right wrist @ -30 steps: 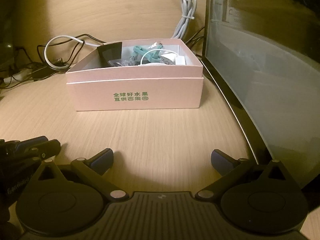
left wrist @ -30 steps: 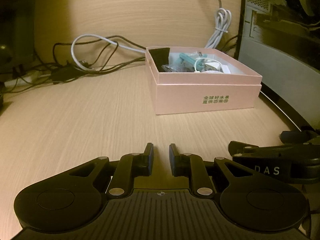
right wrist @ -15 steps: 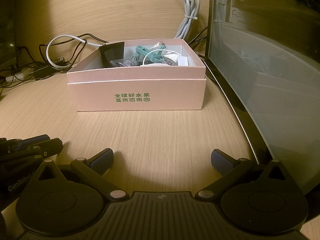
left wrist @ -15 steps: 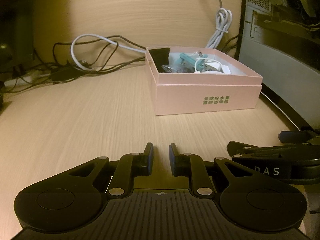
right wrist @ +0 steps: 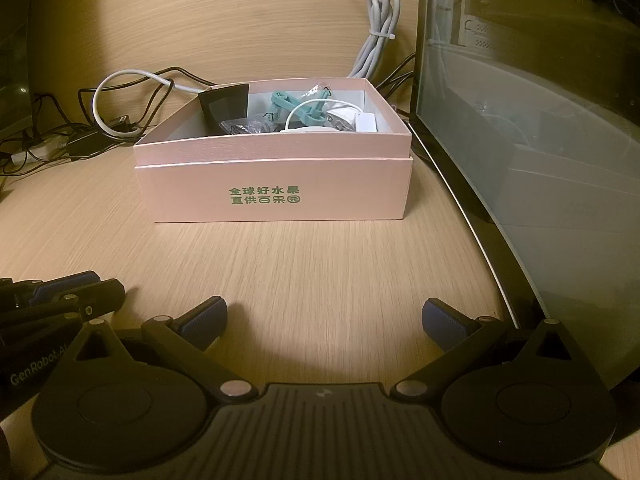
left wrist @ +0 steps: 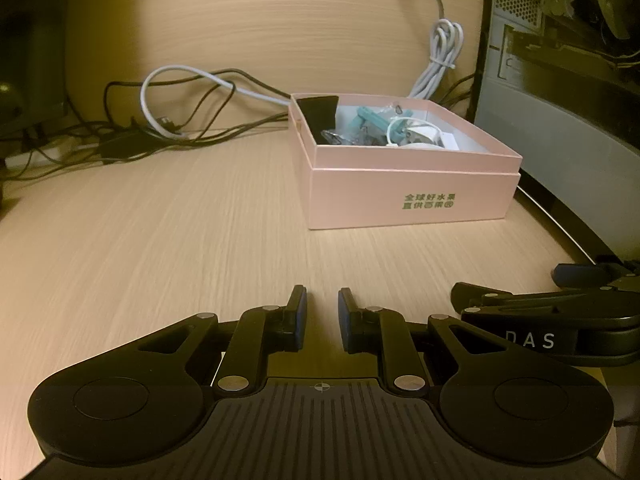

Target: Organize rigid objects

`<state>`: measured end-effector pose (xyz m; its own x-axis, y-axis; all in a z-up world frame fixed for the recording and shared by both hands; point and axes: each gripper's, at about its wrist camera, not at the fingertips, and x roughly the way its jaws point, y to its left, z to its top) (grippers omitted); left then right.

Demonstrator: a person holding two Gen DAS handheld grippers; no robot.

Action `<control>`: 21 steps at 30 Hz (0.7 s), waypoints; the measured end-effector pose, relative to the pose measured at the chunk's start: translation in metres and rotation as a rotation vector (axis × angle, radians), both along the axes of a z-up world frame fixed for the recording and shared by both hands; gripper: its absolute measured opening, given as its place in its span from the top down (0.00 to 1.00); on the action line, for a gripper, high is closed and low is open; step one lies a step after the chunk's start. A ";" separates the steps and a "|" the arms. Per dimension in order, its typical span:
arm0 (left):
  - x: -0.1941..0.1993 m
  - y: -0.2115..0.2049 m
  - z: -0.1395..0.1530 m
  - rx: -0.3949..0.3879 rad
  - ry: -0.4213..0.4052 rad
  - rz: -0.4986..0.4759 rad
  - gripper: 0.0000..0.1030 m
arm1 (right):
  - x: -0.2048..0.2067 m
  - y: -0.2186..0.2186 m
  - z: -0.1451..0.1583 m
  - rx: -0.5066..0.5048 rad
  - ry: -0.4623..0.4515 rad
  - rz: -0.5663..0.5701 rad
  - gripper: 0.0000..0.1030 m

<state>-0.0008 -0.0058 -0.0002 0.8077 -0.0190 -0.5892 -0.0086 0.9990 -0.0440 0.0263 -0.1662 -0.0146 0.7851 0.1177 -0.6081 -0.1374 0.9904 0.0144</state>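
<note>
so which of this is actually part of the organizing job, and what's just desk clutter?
Job:
- pink box, open
- its contents: teal clips, black piece, white charger
- left gripper, nearly closed, empty
- right gripper, open, empty

Clutter:
- cable tangle behind the box
- bundled grey cable
- PC case to the right
- desk

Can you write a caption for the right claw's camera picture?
Open right claw faces a pink box of small items on the desk.
</note>
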 end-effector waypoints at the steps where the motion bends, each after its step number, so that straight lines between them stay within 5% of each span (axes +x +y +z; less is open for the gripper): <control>1: 0.000 0.000 0.000 0.001 0.000 0.000 0.82 | 0.000 0.000 0.000 0.000 0.000 0.000 0.00; 21: -0.001 -0.001 0.000 0.014 0.000 -0.003 0.82 | 0.000 0.000 0.000 0.000 0.000 0.000 0.00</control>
